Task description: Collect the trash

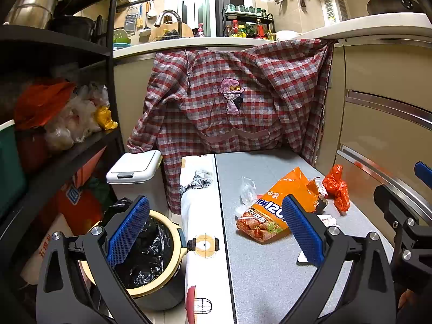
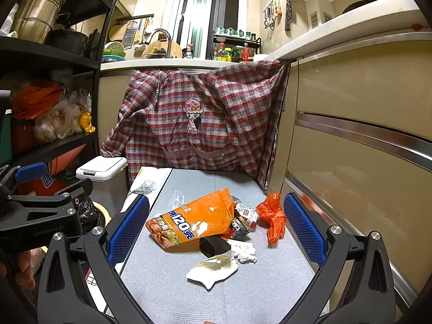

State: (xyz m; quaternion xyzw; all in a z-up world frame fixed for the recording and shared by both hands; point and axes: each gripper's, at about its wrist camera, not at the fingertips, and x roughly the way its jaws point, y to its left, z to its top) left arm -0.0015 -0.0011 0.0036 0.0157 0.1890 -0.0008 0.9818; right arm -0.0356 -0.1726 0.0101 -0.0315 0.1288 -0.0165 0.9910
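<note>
Kitchen cabinets hem in a grey counter [image 2: 167, 291]. Both tools gape wide and empty; the right tool [image 2: 216, 229] faces the orange snack bag [image 2: 199, 218] squarely, nearer than the left tool [image 1: 216, 229]. Its long axis slants across, left of the orange plastic wad [image 2: 272, 216].

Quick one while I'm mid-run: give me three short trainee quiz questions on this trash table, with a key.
1. True or false: the right gripper is clamped on the orange snack bag.
2. Which trash piece lies nearest the drawer fronts: A) crumpled orange plastic bag, B) white wrapper, C) black packet?
3. Fill in: the bin beside the table is lined with a ____ bag.

Key: 1 false, both the right and the left gripper are open and empty; 2 A; 3 black.
</note>
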